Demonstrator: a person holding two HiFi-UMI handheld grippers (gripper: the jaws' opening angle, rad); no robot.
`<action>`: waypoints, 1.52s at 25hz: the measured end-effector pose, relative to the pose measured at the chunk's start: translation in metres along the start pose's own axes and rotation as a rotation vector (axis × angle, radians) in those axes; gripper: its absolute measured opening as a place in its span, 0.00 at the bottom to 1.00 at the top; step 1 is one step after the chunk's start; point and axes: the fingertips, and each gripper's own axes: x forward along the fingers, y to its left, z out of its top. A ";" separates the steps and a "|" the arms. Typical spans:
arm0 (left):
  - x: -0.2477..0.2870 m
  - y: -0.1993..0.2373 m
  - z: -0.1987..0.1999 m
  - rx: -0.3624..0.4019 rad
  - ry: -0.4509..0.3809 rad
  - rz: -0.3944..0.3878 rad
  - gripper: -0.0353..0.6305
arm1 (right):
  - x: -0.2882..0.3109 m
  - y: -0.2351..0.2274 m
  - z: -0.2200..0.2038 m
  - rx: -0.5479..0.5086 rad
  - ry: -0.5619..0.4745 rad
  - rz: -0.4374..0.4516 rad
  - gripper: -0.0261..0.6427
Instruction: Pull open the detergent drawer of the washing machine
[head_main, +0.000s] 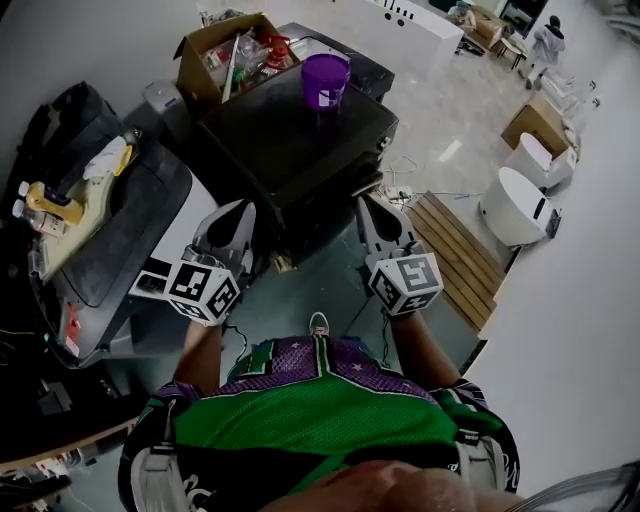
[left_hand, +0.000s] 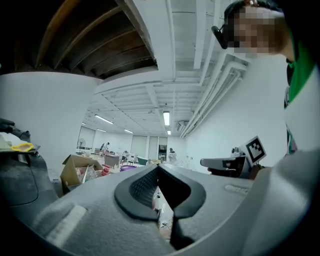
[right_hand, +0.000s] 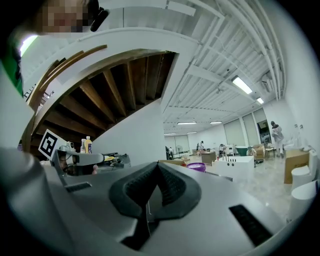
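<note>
Two grippers up | left gripper (left_hand: 158, 171) and right gripper (right_hand: 157, 169) both pinched closed, empty | drawer not in sight | risk: closed jaws could bump its front

Bucket (head_main: 326, 80) on washing machine (head_main: 290, 140); cardboard box (head_main: 225, 55) behind-left; pallet (head_main: 460, 250) right.

Just ahead of the left hand-held gripper (head_main: 238, 210) and the right hand-held gripper (head_main: 370, 205), the dark machine (head_main: 300, 140) shows only its top; its front face is hidden below. Beyond it, the cardboard box (head_main: 205, 62) holds a jumble too small to tell apart.
</note>
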 end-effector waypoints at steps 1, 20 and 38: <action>0.009 -0.002 0.000 0.006 0.003 -0.001 0.07 | 0.003 -0.007 -0.001 0.007 -0.001 0.011 0.04; 0.061 0.050 0.003 0.031 0.015 -0.040 0.07 | 0.085 -0.021 -0.005 0.106 -0.014 0.054 0.04; 0.071 0.084 -0.005 -0.011 0.018 -0.122 0.07 | 0.134 -0.023 -0.071 0.376 0.121 0.041 0.37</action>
